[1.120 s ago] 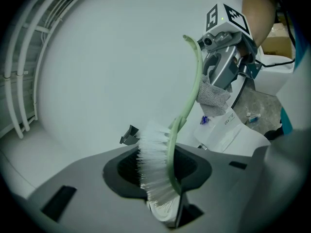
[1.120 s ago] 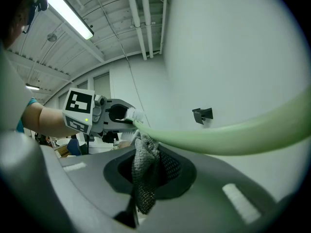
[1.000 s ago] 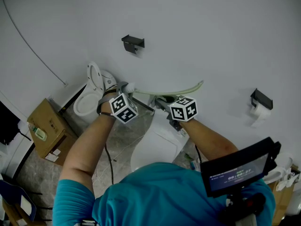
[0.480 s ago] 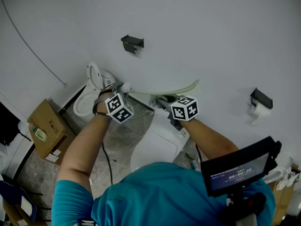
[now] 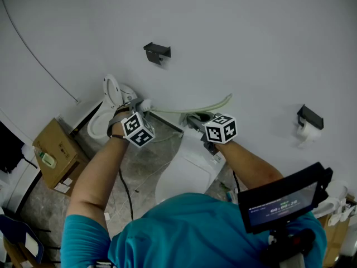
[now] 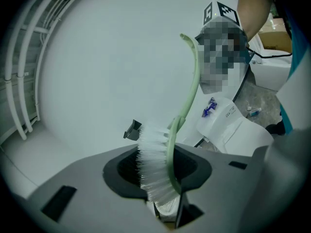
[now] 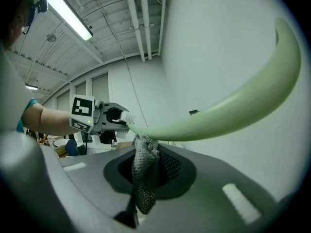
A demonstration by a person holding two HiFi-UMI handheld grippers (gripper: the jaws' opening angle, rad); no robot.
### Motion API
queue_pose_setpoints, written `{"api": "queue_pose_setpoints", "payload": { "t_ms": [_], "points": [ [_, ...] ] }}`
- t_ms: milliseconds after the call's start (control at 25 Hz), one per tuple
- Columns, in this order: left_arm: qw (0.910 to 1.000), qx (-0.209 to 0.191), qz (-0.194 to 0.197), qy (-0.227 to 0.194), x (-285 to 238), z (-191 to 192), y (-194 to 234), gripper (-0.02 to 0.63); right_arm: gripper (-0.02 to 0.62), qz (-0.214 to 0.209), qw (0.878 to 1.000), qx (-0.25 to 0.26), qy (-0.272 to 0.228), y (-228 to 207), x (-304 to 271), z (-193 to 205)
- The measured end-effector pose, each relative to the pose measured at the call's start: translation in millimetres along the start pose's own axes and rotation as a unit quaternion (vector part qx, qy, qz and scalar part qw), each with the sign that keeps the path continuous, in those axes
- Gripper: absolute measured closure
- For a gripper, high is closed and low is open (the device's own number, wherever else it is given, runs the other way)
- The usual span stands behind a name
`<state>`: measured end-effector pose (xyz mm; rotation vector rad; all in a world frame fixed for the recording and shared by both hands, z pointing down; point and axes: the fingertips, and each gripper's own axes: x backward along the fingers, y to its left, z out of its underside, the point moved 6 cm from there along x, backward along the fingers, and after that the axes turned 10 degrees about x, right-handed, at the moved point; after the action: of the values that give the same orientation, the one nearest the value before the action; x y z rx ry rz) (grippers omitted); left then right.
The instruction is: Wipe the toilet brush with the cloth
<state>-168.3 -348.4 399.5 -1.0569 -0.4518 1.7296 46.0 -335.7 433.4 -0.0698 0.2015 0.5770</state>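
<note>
Before the white wall (image 5: 251, 32), above a toilet (image 5: 106, 119), the left gripper (image 6: 158, 171) has its jaws pinching the toilet brush (image 5: 189, 109) at its white bristle head. The pale green handle arcs across to the right gripper (image 7: 148, 171), whose jaws are pressed together on a grey mesh cloth (image 7: 141, 191). The cloth's bunched top touches the handle's underside.

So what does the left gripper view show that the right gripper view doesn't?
Only the left gripper view: a white toilet with a blue label. Only the right gripper view: the grey cloth gripped in its jaws, a ceiling light, and the left gripper. Both: the toilet brush, its white bristles clamped in the left jaws and its green handle curving away.
</note>
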Motion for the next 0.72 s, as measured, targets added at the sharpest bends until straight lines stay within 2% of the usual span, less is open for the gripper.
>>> {"api": "queue_pose_setpoints", "payload": {
  "t_ms": [720],
  "points": [
    [0.9998,-0.007,-0.006,0.019,5.1,24.9,14.3,0.460,0.566,0.010,1.000,0.000,-0.002,-8.1,6.5,-1.1]
  ]
}}
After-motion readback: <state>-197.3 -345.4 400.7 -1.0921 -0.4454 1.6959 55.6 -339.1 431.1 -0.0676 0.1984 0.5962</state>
